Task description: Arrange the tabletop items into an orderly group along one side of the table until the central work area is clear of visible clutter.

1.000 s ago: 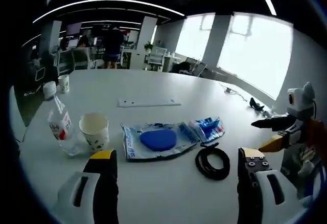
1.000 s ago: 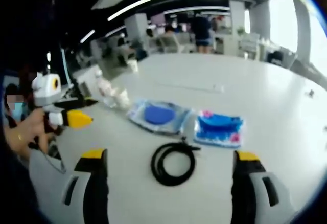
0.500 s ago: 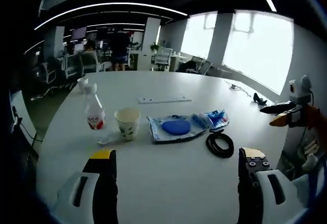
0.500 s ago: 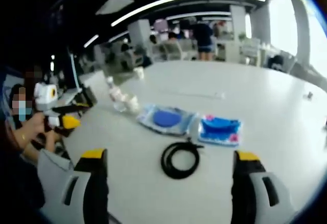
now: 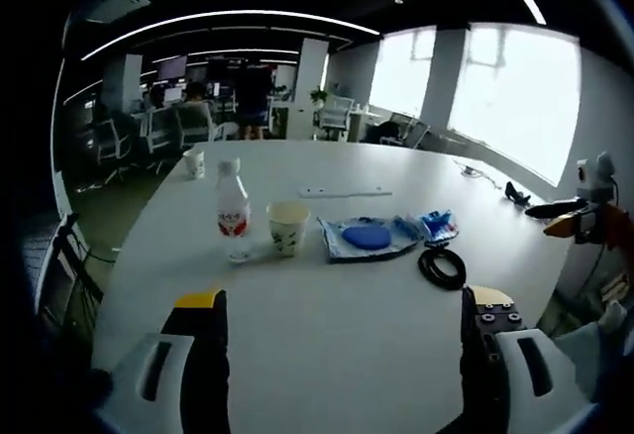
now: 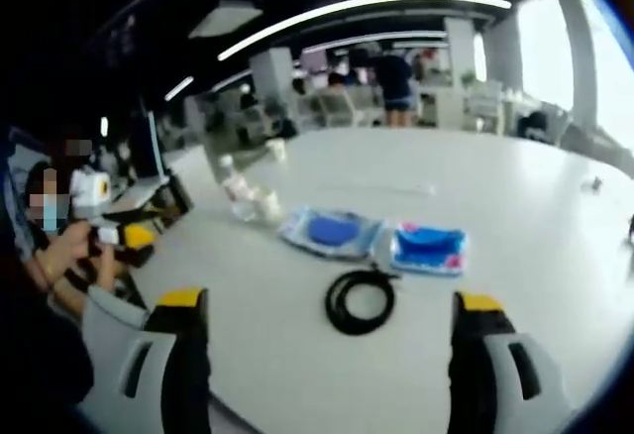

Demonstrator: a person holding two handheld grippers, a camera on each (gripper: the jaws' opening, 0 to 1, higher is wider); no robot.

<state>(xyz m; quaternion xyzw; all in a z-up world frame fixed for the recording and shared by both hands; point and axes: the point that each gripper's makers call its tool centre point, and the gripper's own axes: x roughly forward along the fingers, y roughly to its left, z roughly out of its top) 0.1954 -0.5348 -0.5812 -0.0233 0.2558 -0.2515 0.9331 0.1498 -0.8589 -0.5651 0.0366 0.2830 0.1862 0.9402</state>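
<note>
I hold both claws back from the white table [image 5: 327, 345], each with its jaws spread wide and nothing between them: my left gripper [image 5: 342, 340] near the table's close edge, my right gripper [image 6: 332, 340] likewise on its side. Nothing has been gathered yet, as far as I can judge.

I take the paper cup [image 5: 287, 228] as my landmark. Just beside it, on the side away from the windows, stands the water bottle [image 5: 232, 214] with its red label and white cap, upright; something small and pale lies at the bottle's foot, too small to name. On the cup's other side lies the clear packet holding a blue disc [image 5: 369, 237], and past that a blue wrapper [image 5: 436, 224]. The coiled black cable [image 5: 443, 267] lies nearer to me than the wrapper. Well behind the cup lies a long white strip [image 5: 345, 193], and farther still, near the table's far edge, a second cup [image 5: 194, 162].

To do this well, I would choose one edge first, then carry the upright things before the flat ones. The cup looks light and easy to crush, so I would close gently on its wall. The flat packets offer little to pinch; I would take them by a corner. The cable may uncoil if lifted by a single loop.
</note>
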